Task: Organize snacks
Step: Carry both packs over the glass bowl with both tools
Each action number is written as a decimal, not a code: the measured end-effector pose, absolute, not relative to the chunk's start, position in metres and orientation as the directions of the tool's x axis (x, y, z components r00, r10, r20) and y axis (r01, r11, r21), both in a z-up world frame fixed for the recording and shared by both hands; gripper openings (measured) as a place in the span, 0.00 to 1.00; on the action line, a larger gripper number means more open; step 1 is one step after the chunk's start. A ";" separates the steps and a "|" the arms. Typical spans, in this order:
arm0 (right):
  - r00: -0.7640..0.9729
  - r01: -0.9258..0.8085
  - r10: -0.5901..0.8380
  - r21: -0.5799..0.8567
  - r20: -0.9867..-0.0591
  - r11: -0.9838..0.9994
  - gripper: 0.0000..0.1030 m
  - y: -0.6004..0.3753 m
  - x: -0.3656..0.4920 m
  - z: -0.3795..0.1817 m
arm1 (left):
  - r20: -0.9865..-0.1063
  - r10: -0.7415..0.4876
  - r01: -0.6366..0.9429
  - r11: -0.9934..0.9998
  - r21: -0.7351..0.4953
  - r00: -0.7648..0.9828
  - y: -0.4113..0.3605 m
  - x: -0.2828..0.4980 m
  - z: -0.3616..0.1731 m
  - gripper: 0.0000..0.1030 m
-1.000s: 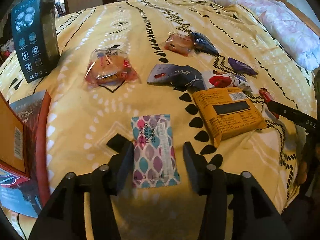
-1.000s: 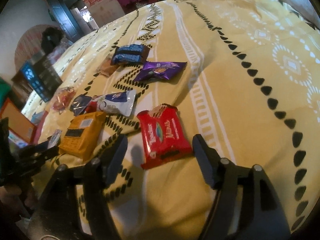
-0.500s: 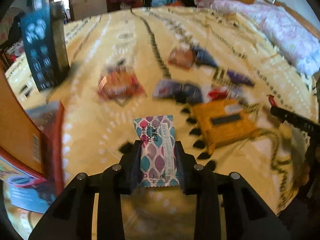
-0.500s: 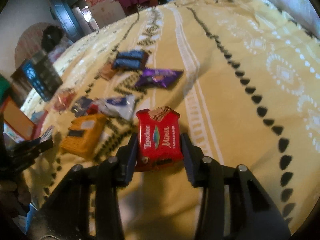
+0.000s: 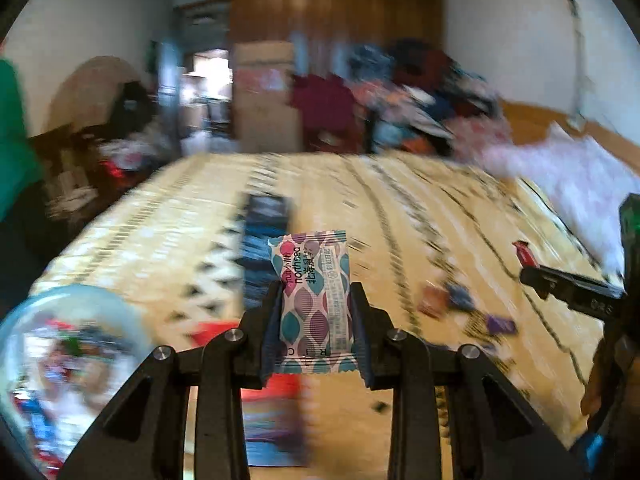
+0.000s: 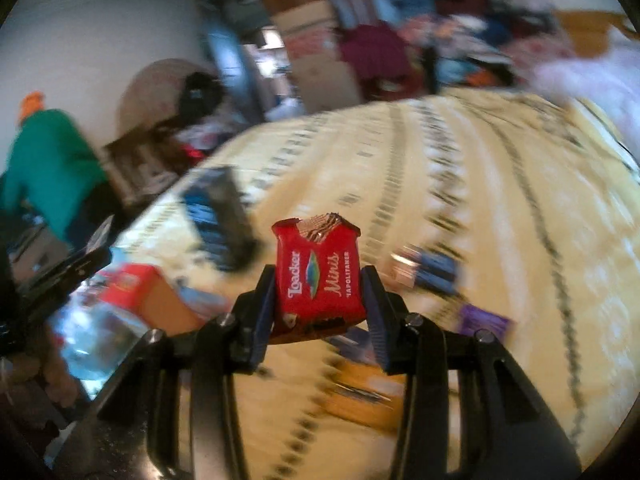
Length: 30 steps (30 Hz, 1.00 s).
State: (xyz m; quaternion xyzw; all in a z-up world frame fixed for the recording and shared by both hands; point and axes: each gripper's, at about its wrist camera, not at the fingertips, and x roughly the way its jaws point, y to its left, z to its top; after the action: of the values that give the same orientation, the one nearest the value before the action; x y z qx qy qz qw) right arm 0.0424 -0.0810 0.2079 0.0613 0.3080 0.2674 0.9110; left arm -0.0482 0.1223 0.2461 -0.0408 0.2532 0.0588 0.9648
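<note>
Glossy foil, printed with teal, pink and purple leaf shapes and crimped at both ends, fills the left gripper: its black jaws pinch this flat patterned snack packet by its long edges, lifted clear of the bed. The right gripper likewise clamps a shiny red wafer packet, squat and slightly puffed, its top edge showing a printed wafer picture; it too hangs above the bed, touching nothing else.

Beneath both lies a yellow bedspread, soft cloth patterned with white bands and rows of black triangles, heavily blurred. Other small wrapped snacks lie scattered toward its right side, among them a purple wrapper and an orange box, edges smeared. A dark upright box stands toward the bedspread's left edge, a clear round container at the near left corner.

Beyond the far edge: heaped clothes, a brown wooden wardrobe, white walls and an open doorway. A pale pink quilt bunches along the right edge.
</note>
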 end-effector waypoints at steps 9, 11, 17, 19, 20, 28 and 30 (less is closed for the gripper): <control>0.435 -0.716 0.762 0.328 -0.479 0.616 0.41 0.102 0.031 0.253 | -0.470 0.390 -0.493 0.862 -0.114 0.791 0.281 -0.122 0.272 0.31; 0.374 -0.745 0.788 0.347 -0.489 0.569 0.41 0.140 0.026 0.251 | -0.485 0.427 -0.552 0.821 -0.147 0.763 0.311 -0.139 0.268 0.31; 0.244 -0.795 0.824 0.381 -0.512 0.472 0.41 0.221 0.001 0.243 | -0.518 0.486 -0.641 0.749 -0.168 0.704 0.362 -0.177 0.250 0.31; 0.217 -0.810 0.826 0.377 -0.519 0.450 0.41 0.239 -0.005 0.245 | -0.527 0.489 -0.654 0.735 -0.180 0.695 0.373 -0.188 0.246 0.31; 0.199 -0.822 0.827 0.369 -0.526 0.433 0.41 0.252 -0.012 0.245 | -0.531 0.490 -0.658 0.730 -0.182 0.691 0.378 -0.192 0.244 0.31; 0.119 -0.873 0.821 0.335 -0.558 0.354 0.41 0.309 -0.054 0.243 | -0.572 0.466 -0.667 0.716 -0.205 0.675 0.405 -0.213 0.232 0.31; 0.106 -0.881 0.814 0.327 -0.570 0.343 0.41 0.318 -0.060 0.240 | -0.575 0.460 -0.666 0.716 -0.211 0.677 0.408 -0.215 0.229 0.31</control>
State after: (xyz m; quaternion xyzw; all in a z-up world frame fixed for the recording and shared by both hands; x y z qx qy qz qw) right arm -0.0604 0.3181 0.2396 -0.0476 0.3478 0.5711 0.7420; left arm -0.2154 0.4083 0.2295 -0.2064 0.2492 0.3157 0.8920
